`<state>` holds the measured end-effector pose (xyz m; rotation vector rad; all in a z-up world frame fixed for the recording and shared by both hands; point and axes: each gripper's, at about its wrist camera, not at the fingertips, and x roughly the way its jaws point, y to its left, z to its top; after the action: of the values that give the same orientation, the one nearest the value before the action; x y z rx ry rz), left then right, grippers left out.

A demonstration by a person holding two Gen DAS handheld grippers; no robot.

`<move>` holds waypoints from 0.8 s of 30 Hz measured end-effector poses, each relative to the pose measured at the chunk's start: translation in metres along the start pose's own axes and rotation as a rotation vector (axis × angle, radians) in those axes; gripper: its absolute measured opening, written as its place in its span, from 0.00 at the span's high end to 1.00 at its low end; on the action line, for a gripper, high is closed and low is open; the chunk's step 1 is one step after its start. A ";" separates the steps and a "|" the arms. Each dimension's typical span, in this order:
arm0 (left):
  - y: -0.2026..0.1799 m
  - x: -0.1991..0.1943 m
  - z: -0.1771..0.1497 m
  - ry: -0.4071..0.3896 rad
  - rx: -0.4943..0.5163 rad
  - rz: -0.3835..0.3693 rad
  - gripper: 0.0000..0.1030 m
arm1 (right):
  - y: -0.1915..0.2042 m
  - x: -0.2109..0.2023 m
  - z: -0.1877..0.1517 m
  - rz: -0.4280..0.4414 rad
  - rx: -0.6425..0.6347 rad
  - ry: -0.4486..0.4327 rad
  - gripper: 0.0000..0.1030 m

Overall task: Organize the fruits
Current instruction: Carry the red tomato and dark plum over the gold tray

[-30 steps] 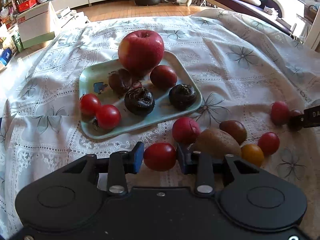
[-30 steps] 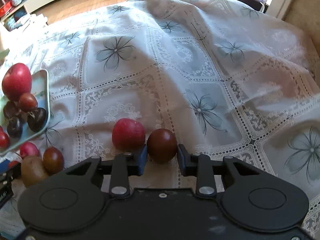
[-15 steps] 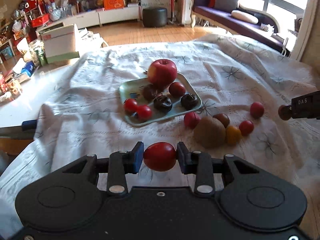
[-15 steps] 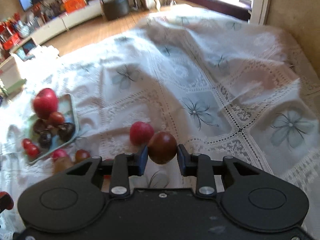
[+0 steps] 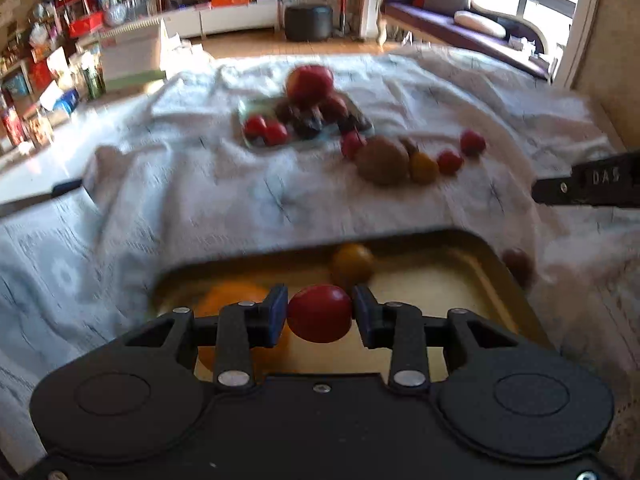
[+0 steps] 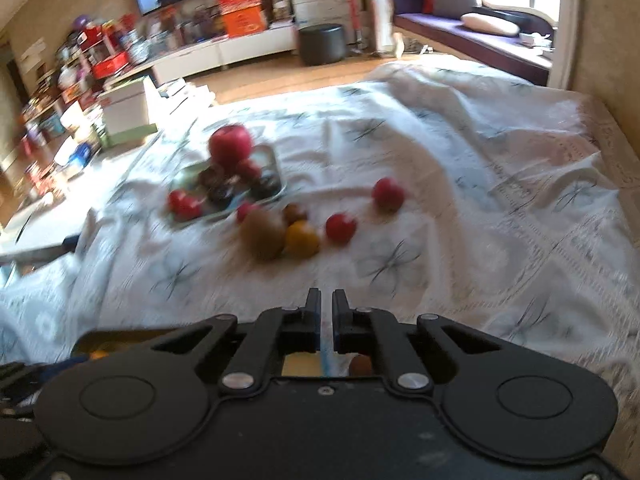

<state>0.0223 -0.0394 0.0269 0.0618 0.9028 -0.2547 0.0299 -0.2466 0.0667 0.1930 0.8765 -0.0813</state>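
My left gripper [image 5: 320,312] is shut on a red tomato [image 5: 319,313] and holds it above a yellow tray [image 5: 516,284] at the near table edge. An orange [image 5: 236,300] and a small yellow fruit [image 5: 352,263] lie in that tray. My right gripper [image 6: 326,312] is shut and empty. A dark brown tomato [image 5: 518,265] lies just outside the tray's right rim. Farther off, a green tray [image 6: 276,168] holds a big red apple [image 6: 231,145] and several small fruits. Loose fruits, among them a kiwi [image 6: 262,234], lie beside it.
A white lace cloth [image 6: 480,184] covers the table. The right gripper's black finger [image 5: 588,184] shows at the right edge of the left wrist view. Boxes and shelves stand past the table's far left; a sofa stands at the back right.
Both grippers pulled back toward the near edge. The left one carried its red tomato over the yellow tray. The right one let go of the dark tomato and closed empty.
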 end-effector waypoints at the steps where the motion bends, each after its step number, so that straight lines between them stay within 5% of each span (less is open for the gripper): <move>1: -0.002 0.003 -0.004 0.014 -0.004 -0.005 0.57 | 0.001 0.000 -0.002 0.009 -0.008 0.007 0.93; 6: -0.009 0.010 -0.014 0.047 0.010 -0.022 0.57 | -0.005 0.000 -0.001 0.003 0.000 0.016 0.90; 9: -0.010 0.006 -0.015 0.036 0.009 -0.020 0.57 | -0.021 0.010 0.004 -0.020 0.059 0.057 0.62; 10: -0.010 0.005 -0.017 0.032 0.010 -0.018 0.57 | -0.025 0.015 0.003 -0.026 0.084 0.086 0.60; 16: -0.010 0.006 -0.019 0.037 0.010 -0.018 0.57 | -0.041 0.062 0.001 -0.088 0.167 0.279 0.62; 24: -0.009 0.009 -0.021 0.051 0.003 -0.026 0.57 | -0.022 0.077 0.005 -0.116 0.080 0.298 0.60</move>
<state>0.0093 -0.0461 0.0067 0.0599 0.9540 -0.2800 0.0797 -0.2683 0.0076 0.2330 1.1825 -0.2000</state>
